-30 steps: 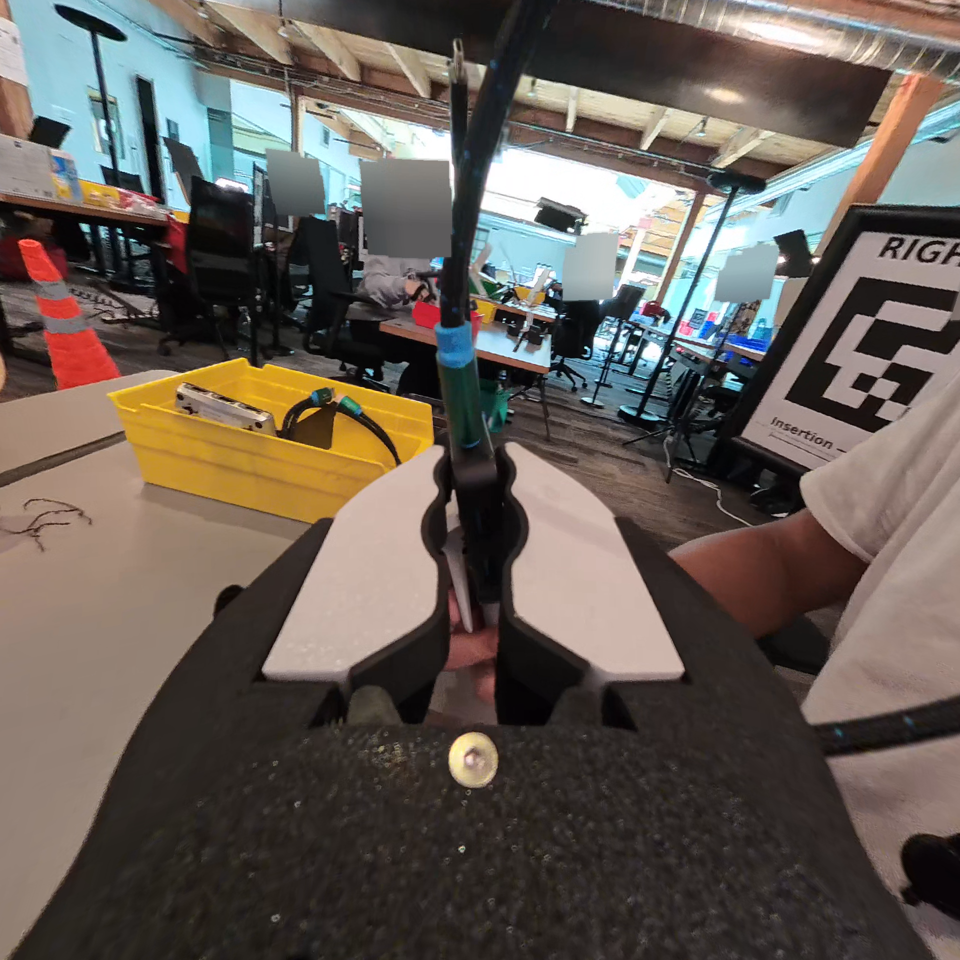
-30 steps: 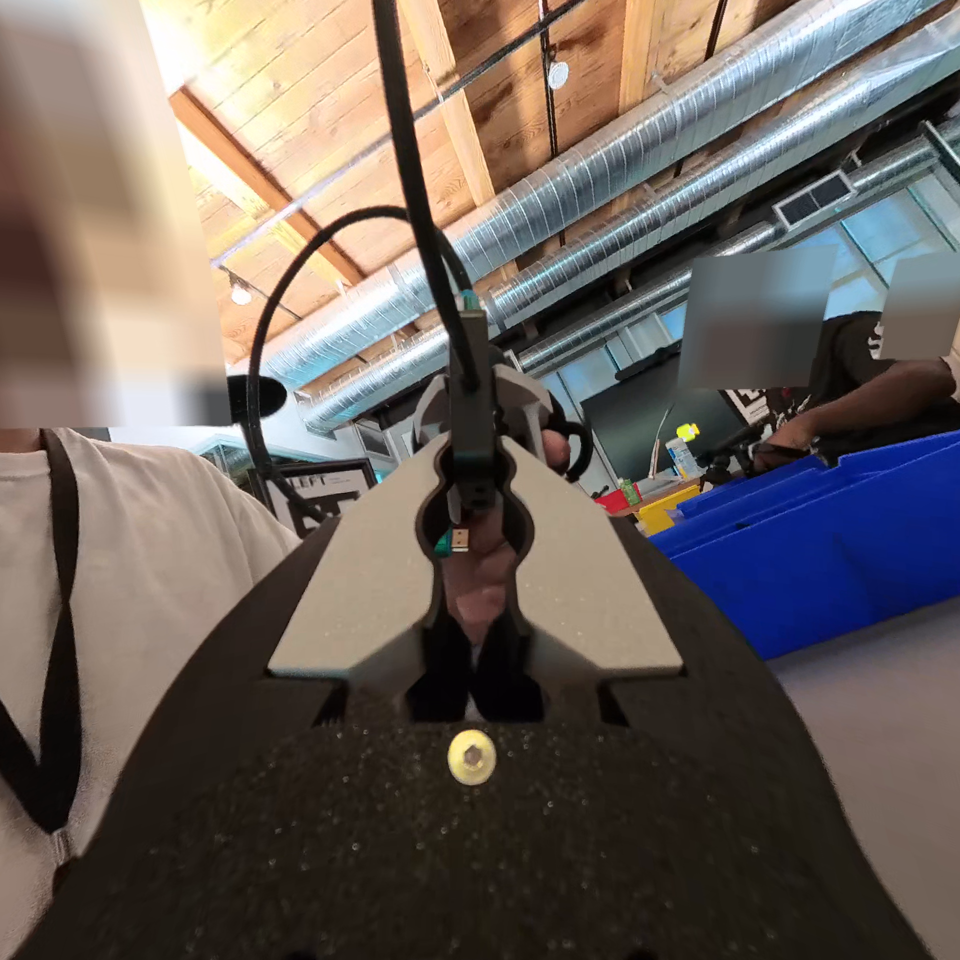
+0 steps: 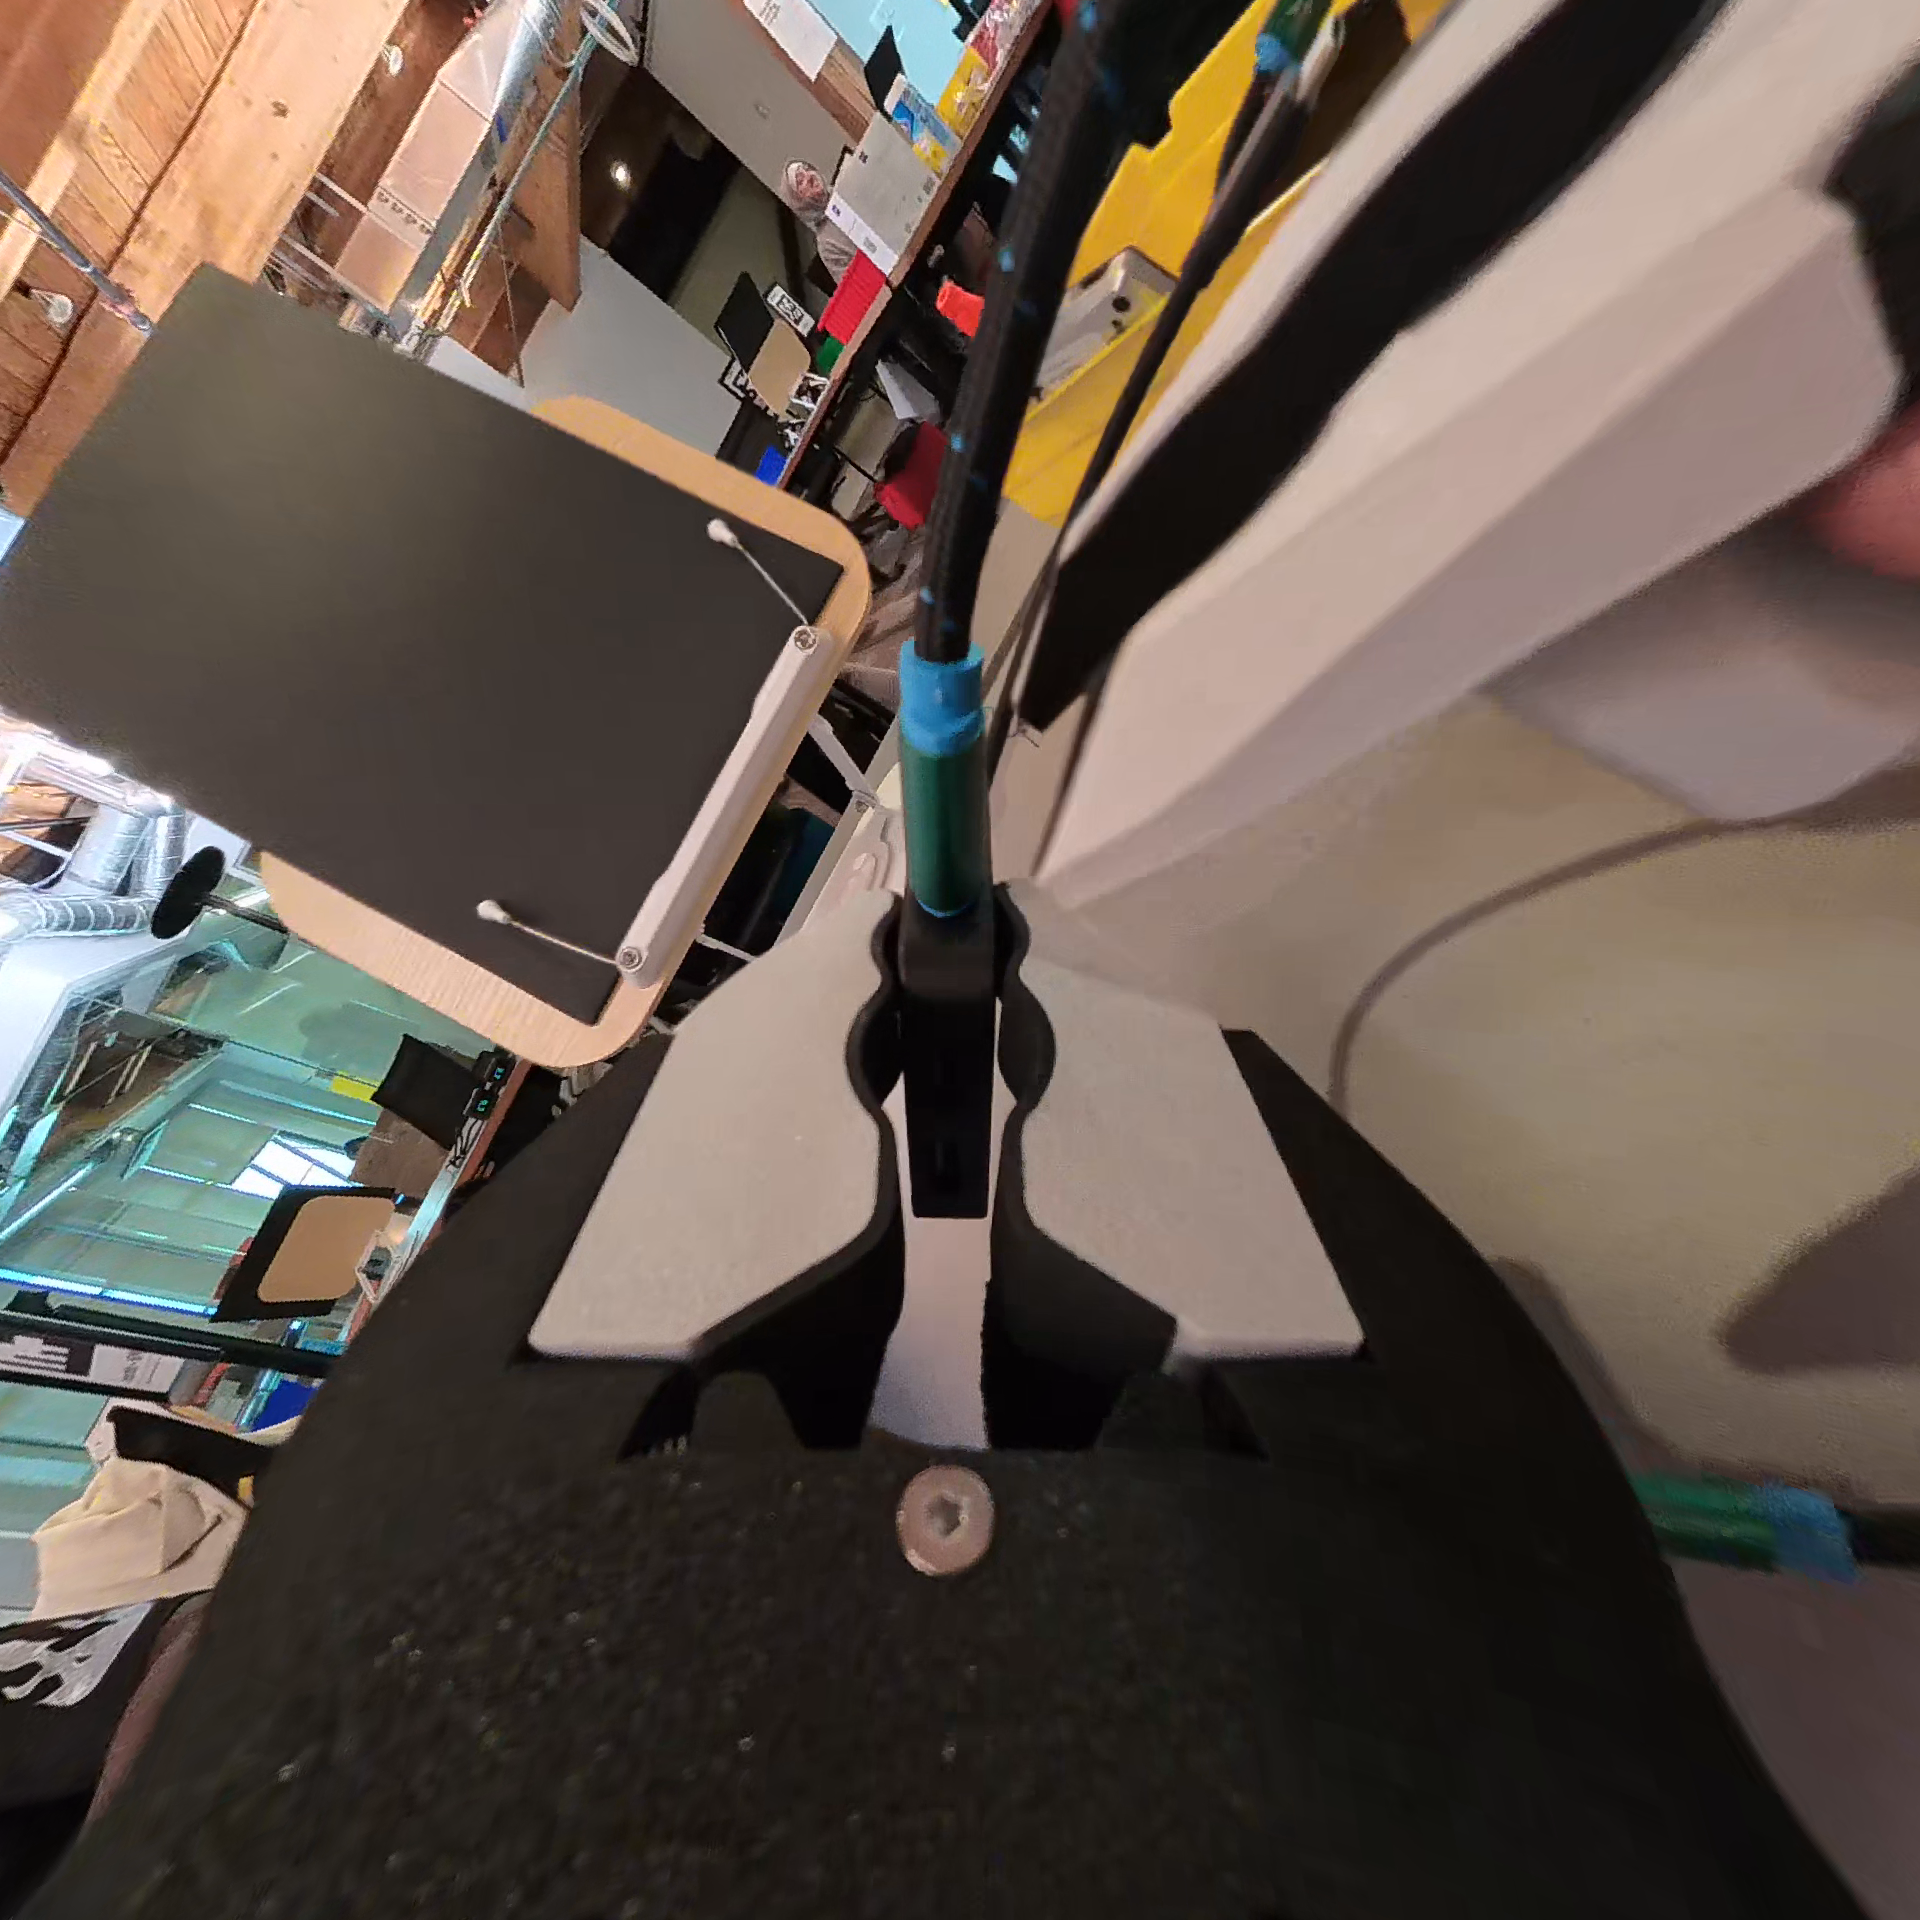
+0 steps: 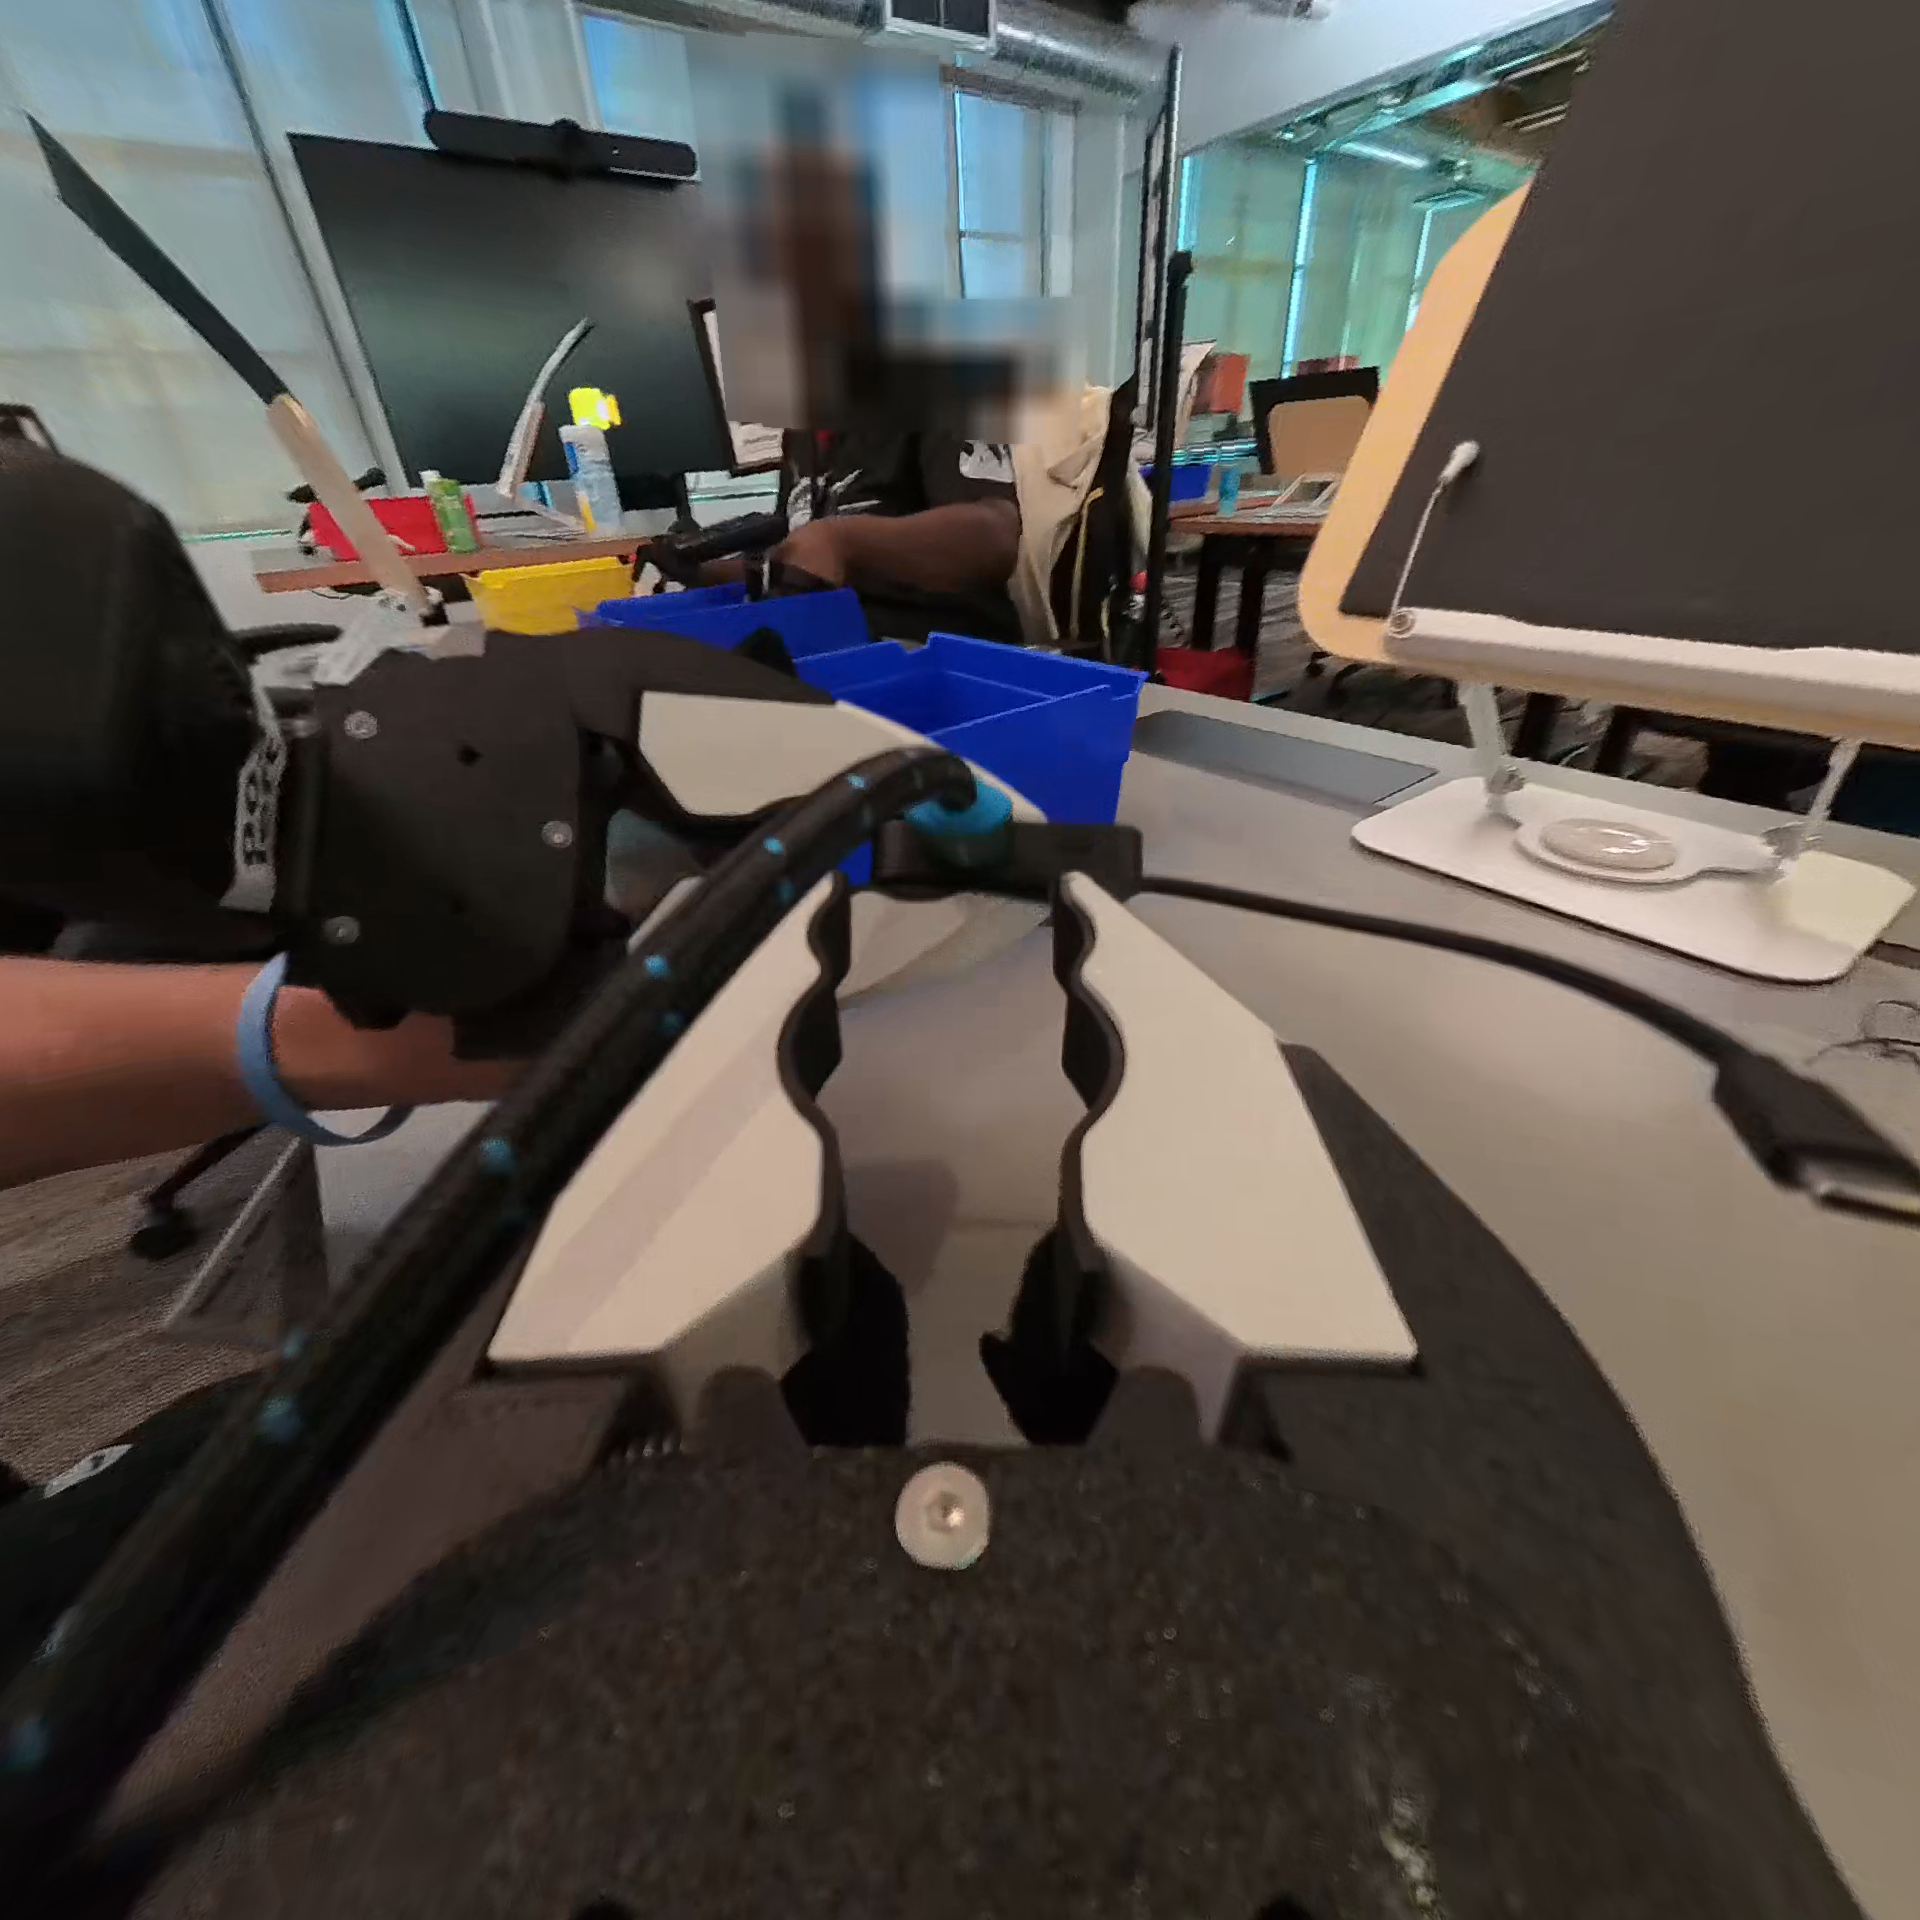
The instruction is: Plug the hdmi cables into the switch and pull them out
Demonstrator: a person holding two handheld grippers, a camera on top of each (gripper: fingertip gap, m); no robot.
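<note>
My left gripper (image 3: 948,935) is shut on the black body of an HDMI plug (image 3: 943,1060). The plug's green and blue sleeve (image 3: 940,790) and braided cable (image 3: 987,364) run forward from the fingertips. In the right wrist view the left gripper (image 4: 468,821) holds that plug (image 4: 997,847) just beyond my right gripper's tips. My right gripper (image 4: 951,904) is open and empty above the table. A second black HDMI plug (image 4: 1808,1132) lies on the table to its right. A silver box (image 3: 1101,312) sits in a yellow bin (image 3: 1143,208).
A black board on a white stand (image 4: 1621,873) stands at the table's right. Blue bins (image 4: 997,707) sit at the far edge. Another green and blue cable end (image 3: 1745,1538) shows at the left view's lower right. People sit at desks behind. Across from one pair of fingers to the other is roughly 4 centimetres.
My right gripper has opened and no longer holds a plug; it now points level over the table. My left gripper has rolled sideways, still shut on its plug.
</note>
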